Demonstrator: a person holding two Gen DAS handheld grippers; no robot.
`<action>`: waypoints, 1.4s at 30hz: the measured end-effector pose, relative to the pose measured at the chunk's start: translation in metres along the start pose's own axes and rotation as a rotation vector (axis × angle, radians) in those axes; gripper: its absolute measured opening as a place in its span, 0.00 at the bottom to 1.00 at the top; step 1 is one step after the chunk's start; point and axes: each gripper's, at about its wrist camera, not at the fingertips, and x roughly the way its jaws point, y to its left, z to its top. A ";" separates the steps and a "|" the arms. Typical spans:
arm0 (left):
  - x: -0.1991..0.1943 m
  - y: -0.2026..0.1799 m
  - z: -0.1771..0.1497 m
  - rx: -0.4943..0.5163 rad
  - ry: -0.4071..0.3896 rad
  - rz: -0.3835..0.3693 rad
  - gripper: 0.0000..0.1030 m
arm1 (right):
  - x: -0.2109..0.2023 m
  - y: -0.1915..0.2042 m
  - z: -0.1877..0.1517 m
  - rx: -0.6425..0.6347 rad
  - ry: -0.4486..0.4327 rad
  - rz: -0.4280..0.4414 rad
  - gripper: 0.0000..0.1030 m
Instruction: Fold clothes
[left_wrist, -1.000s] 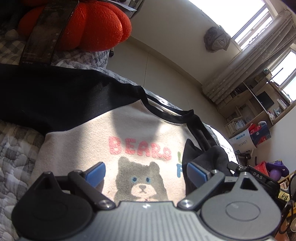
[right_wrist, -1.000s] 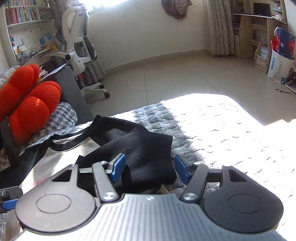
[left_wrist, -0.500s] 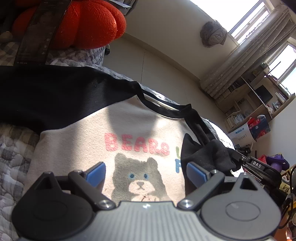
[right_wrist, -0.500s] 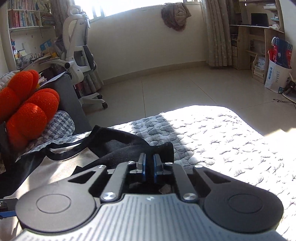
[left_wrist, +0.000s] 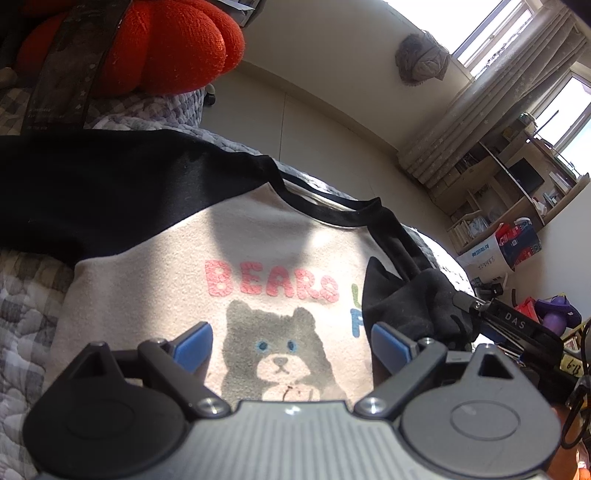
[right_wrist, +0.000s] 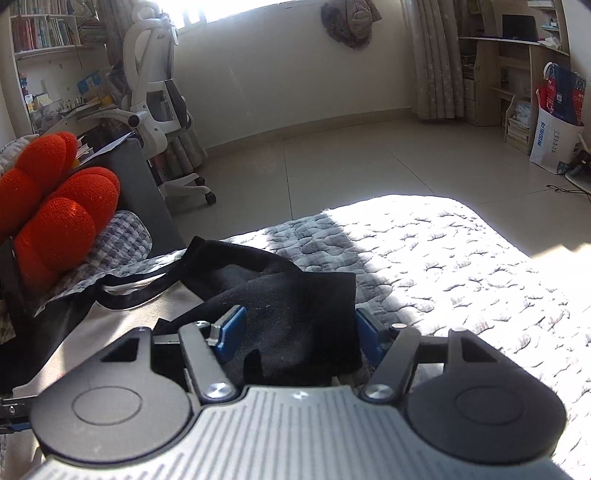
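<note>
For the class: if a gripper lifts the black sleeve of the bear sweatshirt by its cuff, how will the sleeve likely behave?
Probably floppy: the black sleeve already lies bunched in soft folds on the sweatshirt. Its fleecy surface suggests it should grip rather than slip. It looks light, so it would likely drape and trail from the right gripper, whose jaws are opening around it, not hold shape.

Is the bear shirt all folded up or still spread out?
Mostly spread out. The bear shirt lies flat on the quilt, picture showing; only its black sleeve is bunched over one side.
</note>
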 end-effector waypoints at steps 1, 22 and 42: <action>0.000 0.000 0.000 0.002 0.000 0.002 0.90 | 0.002 0.000 -0.001 0.002 0.003 0.000 0.67; -0.011 0.015 0.008 -0.041 0.001 -0.052 0.90 | -0.044 0.027 0.011 -0.006 -0.166 0.252 0.08; -0.056 0.080 0.006 -0.358 -0.097 -0.234 0.90 | -0.055 0.143 -0.029 -0.189 -0.027 0.619 0.08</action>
